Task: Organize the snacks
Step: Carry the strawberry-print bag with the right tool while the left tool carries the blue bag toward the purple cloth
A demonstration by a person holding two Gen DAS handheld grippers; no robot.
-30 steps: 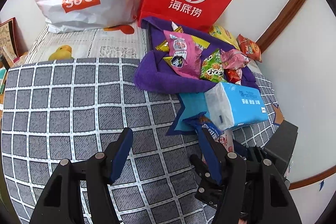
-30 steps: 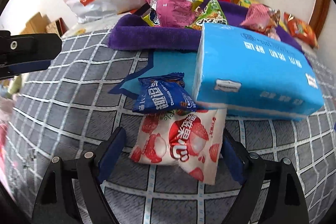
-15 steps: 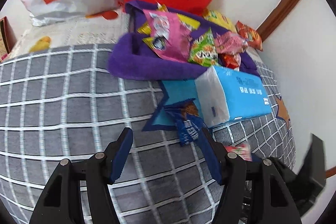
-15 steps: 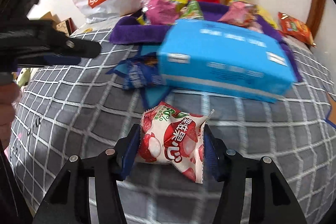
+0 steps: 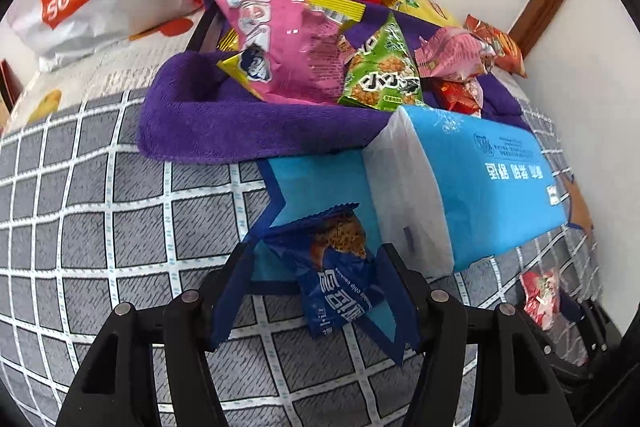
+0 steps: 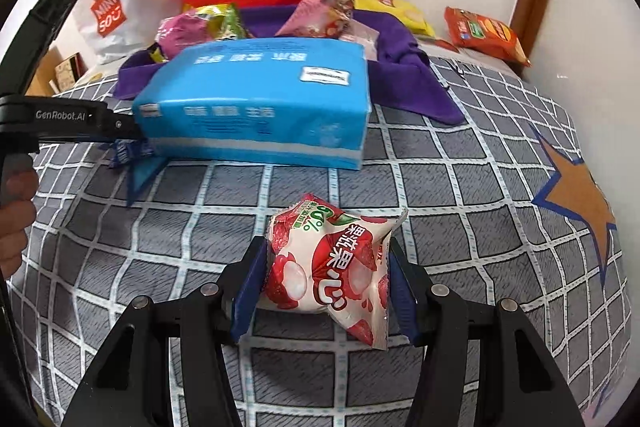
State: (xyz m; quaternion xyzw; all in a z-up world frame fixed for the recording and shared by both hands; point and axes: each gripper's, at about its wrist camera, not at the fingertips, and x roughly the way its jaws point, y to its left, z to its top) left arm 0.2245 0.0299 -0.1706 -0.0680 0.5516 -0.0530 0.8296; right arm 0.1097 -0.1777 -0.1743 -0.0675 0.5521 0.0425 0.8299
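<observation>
Your right gripper (image 6: 324, 281) has just clamped its jaws on the strawberry packet (image 6: 332, 267), now lifted off the bed (image 6: 460, 163). Your left gripper (image 5: 316, 287), jaws unclenched and narrowing, has moved in around the blue cookie packet (image 5: 340, 283) beside the tissue pack (image 5: 480, 179). Most snacks already fill the purple tray (image 5: 208, 131); these two remain outside, as do the orange bag (image 6: 484, 35) and probably the yellow bag (image 6: 390, 9).

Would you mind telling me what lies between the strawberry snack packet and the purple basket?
The blue tissue pack; the right wrist view shows it.
</observation>
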